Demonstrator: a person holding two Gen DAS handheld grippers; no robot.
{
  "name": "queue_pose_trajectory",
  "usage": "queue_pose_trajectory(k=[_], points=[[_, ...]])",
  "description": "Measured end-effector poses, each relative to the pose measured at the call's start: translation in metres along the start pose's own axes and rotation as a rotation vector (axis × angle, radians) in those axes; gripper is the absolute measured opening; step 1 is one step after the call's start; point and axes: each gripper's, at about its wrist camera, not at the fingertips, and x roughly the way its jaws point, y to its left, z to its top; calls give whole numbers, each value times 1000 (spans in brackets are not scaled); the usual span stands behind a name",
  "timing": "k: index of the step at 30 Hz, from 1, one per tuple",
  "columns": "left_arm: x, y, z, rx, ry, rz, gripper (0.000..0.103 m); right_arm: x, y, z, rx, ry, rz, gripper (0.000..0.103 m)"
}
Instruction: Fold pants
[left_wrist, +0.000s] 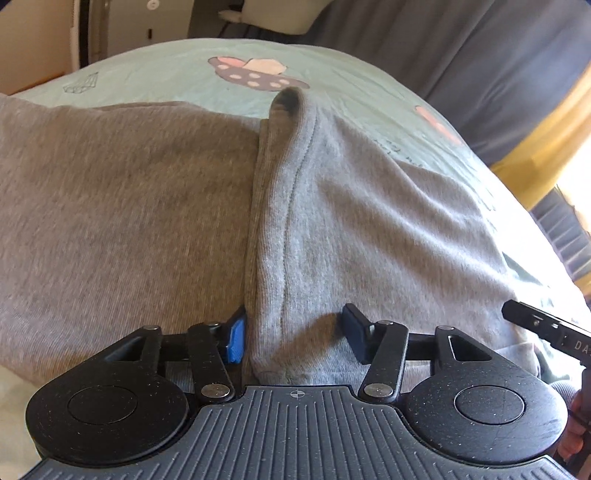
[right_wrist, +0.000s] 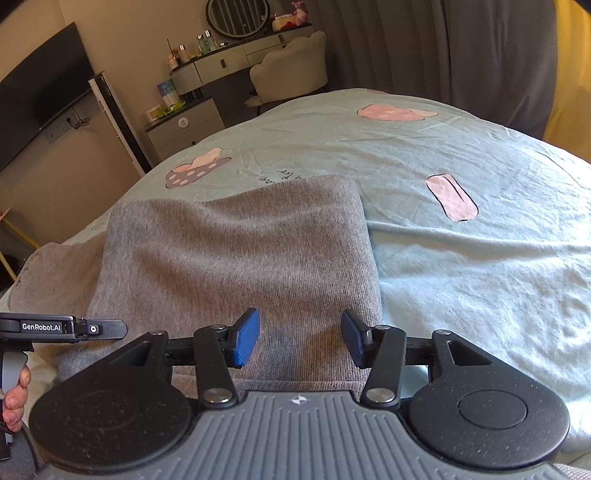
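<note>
Two grippers sit low over the grey pants, and we judge the fold to be partly done: the cloth already lies in layers on the bed. Nearest us, our left gripper (left_wrist: 293, 338) has its jaws spread wide on either side of a raised ridge of the pants (left_wrist: 280, 206); the left pad touches or nearly touches that ridge, the right pad stands off it, so nothing is clamped yet. Our right gripper (right_wrist: 299, 338) is likewise wide open, hovering above a flat doubled panel of the same cloth with nothing between its pads. We cannot tell whether either set of pads presses the fabric below. Beyond the left gripper the ridge runs away from us along a seam and ends in a dark rounded tip near the far edge of the garment. In the right wrist view the panel shows a fairly straight right edge and a far edge, with a looser layer sticking out on the left. What we think remains is flattening that ridge and making a further fold. Past the cloth, the pale green bedsheet (right_wrist: 461, 295) offers wide room to the right and ahead; well beyond stand a dresser (right_wrist: 221, 62), a chair (right_wrist: 291, 70) and curtains (right_wrist: 461, 48).
</note>
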Motion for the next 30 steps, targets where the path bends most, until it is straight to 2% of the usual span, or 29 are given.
queue_pose_trajectory(k=[6, 17, 19, 20, 21, 22, 23, 27, 30], points=[[-5, 6, -2, -24, -7, -5, 48, 5, 6, -1, -34, 13, -22, 55], [-8, 20, 0, -90, -22, -35, 41, 14, 17, -3, -104, 36, -58, 67], [-10, 27, 1, -132, -40, -35, 48, 15, 19, -4, -121, 40, -60, 71], [-13, 31, 2, -158, -52, -35, 60, 15, 20, -4, -129, 42, -61, 72], [-16, 37, 2, -189, -70, -40, 80, 16, 21, -4, -134, 44, -61, 74], [-21, 43, 3, -229, -92, -35, 89, 16, 21, -4, -135, 45, -59, 75], [-28, 50, 4, -267, -119, -24, 93, 16, 21, -4, -136, 46, -57, 75], [-69, 96, 5, -499, -272, -34, 95, 14, 19, -3, -118, 44, -48, 77], [-103, 140, -2, -668, -381, 4, 96, 12, 15, -3, -97, 40, -34, 78]])
